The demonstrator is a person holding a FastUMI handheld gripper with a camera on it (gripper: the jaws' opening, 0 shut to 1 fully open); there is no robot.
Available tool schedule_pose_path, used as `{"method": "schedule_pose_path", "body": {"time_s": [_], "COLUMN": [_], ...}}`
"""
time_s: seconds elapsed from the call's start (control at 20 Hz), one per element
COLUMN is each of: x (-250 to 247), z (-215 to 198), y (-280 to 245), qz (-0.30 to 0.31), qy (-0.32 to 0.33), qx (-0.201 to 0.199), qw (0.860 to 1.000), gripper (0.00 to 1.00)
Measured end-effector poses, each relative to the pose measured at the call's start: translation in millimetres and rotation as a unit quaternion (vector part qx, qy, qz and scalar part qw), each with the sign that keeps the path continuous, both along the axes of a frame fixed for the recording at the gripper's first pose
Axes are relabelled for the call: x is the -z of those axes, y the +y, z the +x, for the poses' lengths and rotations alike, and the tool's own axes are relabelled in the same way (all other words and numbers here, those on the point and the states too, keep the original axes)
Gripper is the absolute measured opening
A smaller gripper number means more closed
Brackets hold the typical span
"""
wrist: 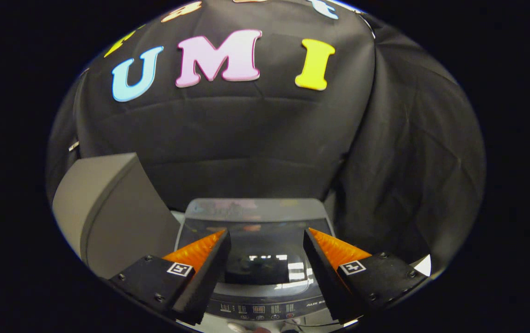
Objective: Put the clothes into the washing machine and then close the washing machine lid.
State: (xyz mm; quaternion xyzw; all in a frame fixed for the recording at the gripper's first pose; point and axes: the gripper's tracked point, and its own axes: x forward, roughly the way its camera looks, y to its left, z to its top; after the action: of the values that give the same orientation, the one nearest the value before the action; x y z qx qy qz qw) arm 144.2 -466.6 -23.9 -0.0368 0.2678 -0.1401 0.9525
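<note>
The washing machine [255,208] stands just ahead of and below the fingers, a grey top-loader seen from its front side. Its dark glass lid [265,266] lies flat and down, and ceiling lights reflect in it. The control panel [258,309] with small buttons runs along the near edge, between the finger bases. My gripper [265,231] hovers over the lid, open, its fingers spread wide with nothing between them.
A tall grey box-like unit [107,208] stands close to the machine's left side. The black cloth wall [255,138] hangs right behind the machine and folds round on the right [408,185].
</note>
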Motion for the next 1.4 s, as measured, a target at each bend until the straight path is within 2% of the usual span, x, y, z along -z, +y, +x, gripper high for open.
{"method": "schedule_pose_path", "body": {"time_s": [0.15,0.35,0.7,0.8,1.1,1.4], "x": [-58,-138,-239,-255,-273,-287], "z": [11,11,-1,-3,-8,-12], "y": [11,28,61,70,81,82], "qz": [0.000,-0.003,-0.031,-0.029,-0.030,0.007], "qy": [-0.073,-0.171,-0.260,-0.279,-0.290,-0.316], "qx": [-0.011,-0.035,-0.078,-0.087,-0.089,-0.087], "qw": [0.997,0.985,0.962,0.956,0.953,0.945], "gripper": [0.99,0.99,0.98,0.99,0.98,0.98]}}
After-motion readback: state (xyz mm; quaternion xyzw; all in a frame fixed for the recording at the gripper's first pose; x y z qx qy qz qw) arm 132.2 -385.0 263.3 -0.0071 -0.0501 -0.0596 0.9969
